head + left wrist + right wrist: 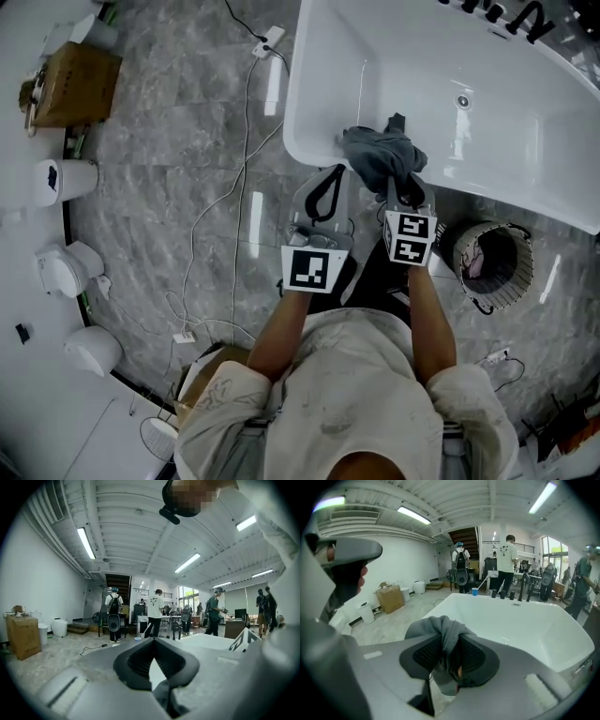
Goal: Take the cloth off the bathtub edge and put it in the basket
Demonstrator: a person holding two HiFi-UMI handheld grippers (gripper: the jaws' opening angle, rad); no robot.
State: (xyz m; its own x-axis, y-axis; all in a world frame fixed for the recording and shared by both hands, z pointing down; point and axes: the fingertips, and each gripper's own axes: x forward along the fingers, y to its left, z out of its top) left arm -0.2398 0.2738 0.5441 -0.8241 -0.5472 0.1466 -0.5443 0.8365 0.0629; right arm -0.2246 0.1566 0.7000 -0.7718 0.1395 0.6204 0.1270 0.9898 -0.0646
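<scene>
cloth (pixel 380 155): grey, bunched on the bathtub (pixel 292 122) near rim, no clear long axis | right gripper (pixel 405 194): clamped on cloth | left gripper (pixel 323 195): jaws together, empty, just beside | basket (pixel 455 253): on the floor, near right

- We are in a big open work hall, not a real home.
- A white bathtub (pixel 328 75) stands out in the open on a grey stone floor (pixel 169 159).
- White cables (pixel 247 112) run loose over the floor, and a cardboard box (pixel 75 84) and white bins (pixel 70 178) sit at the side.
- Long lights (pixel 87 543) shine on a high ceiling (pixel 140 531), and stairs (pixel 117 581) go up at the back.
- Many people (pixel 154 611) stand about far off, some wearing backpacks (pixel 114 620).
</scene>
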